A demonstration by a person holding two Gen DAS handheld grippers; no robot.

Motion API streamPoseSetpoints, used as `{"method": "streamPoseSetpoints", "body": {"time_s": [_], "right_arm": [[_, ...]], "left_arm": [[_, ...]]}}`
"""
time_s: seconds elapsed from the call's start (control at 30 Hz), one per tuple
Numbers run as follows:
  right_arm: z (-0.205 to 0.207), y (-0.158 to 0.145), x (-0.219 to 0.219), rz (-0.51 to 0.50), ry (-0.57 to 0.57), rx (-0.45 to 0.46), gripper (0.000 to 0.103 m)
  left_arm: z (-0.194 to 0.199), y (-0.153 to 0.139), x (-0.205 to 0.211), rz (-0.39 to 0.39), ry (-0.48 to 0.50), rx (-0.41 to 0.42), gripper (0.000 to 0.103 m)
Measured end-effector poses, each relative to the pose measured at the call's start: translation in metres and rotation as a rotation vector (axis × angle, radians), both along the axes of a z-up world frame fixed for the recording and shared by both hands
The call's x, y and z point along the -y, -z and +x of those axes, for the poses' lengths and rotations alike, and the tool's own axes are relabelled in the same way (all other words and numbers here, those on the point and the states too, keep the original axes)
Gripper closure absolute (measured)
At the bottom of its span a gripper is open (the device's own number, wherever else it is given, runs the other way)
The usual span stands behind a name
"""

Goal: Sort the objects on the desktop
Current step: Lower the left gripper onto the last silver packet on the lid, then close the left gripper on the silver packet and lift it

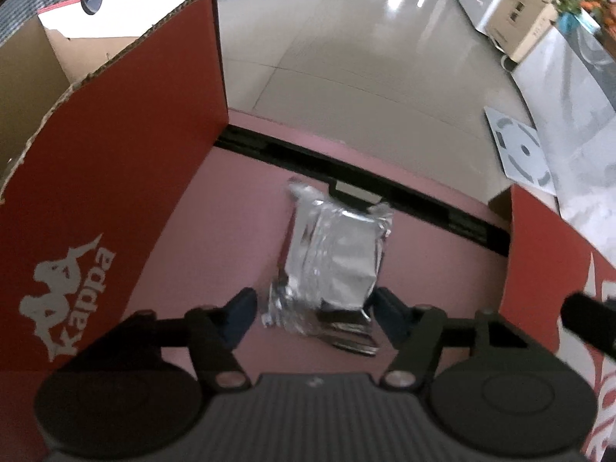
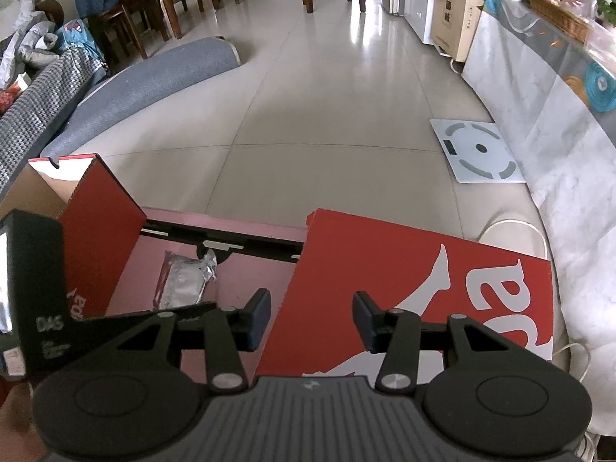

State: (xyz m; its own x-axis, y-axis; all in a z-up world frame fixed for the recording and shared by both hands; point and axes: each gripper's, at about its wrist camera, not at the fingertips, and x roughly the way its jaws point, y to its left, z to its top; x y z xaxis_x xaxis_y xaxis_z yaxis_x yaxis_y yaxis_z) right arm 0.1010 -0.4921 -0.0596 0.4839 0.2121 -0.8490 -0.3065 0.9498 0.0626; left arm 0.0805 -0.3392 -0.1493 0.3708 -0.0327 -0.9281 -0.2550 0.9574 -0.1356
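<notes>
The left gripper's (image 1: 313, 308) jaws are clenched on the near end of a silver foil packet (image 1: 335, 254). The right-hand finger (image 1: 387, 312) meets the packet's corner and the other finger sits against its crinkled edge, though blur softens the contact there. The packet lies flat on the pink desk (image 1: 238, 200), just to the right of the red shoebox (image 1: 115, 154), whose tall wall bears a white logo. The packet's far end points away from the jaws, towards the black strip that runs from the shoebox's corner across the desk.

The right gripper's (image 2: 312, 315) jaws stand apart and grasp nothing. They hang to the right of the shoebox, over the left edge of a flat red lid (image 2: 423, 288) with white lettering. From this view the packet (image 2: 181, 285) shows between the shoebox and the lid, left of the right gripper and apart from it.
</notes>
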Motion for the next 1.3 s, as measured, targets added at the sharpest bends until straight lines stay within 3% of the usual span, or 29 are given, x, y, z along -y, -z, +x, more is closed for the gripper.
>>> {"method": "streamPoseSetpoints", "body": {"time_s": [0.17,0.4,0.57,0.73,0.9,1.0,1.17,1.3], "right_arm": [[-0.001,0.001,-0.002,-0.010,-0.001,-0.005,0.057],[-0.003,0.004,-0.007,-0.029,-0.013,-0.016,0.057],[-0.002,0.005,-0.009,-0.034,-0.016,-0.017,0.057],[-0.001,0.007,-0.010,-0.046,-0.022,-0.024,0.056],[0.000,0.008,-0.012,-0.048,-0.028,-0.024,0.055],[0.000,0.008,-0.014,-0.050,-0.032,-0.023,0.055],[0.001,0.009,-0.015,-0.056,-0.032,-0.024,0.055],[0.001,0.009,-0.016,-0.059,-0.032,-0.025,0.055]], "left_arm": [[-0.016,-0.001,-0.001,0.028,0.057,0.003,0.044],[-0.019,-0.004,-0.006,0.000,0.092,0.010,0.044],[-0.012,-0.002,-0.007,-0.005,0.115,0.021,0.018],[-0.008,-0.004,0.001,0.066,0.179,0.062,0.005],[-0.002,-0.001,0.010,0.130,0.256,0.091,0.005],[0.000,0.003,0.011,0.134,0.272,0.083,0.012],[-0.003,0.004,0.013,0.144,0.304,0.082,0.039],[-0.005,0.000,0.013,0.136,0.314,0.078,0.046]]}}
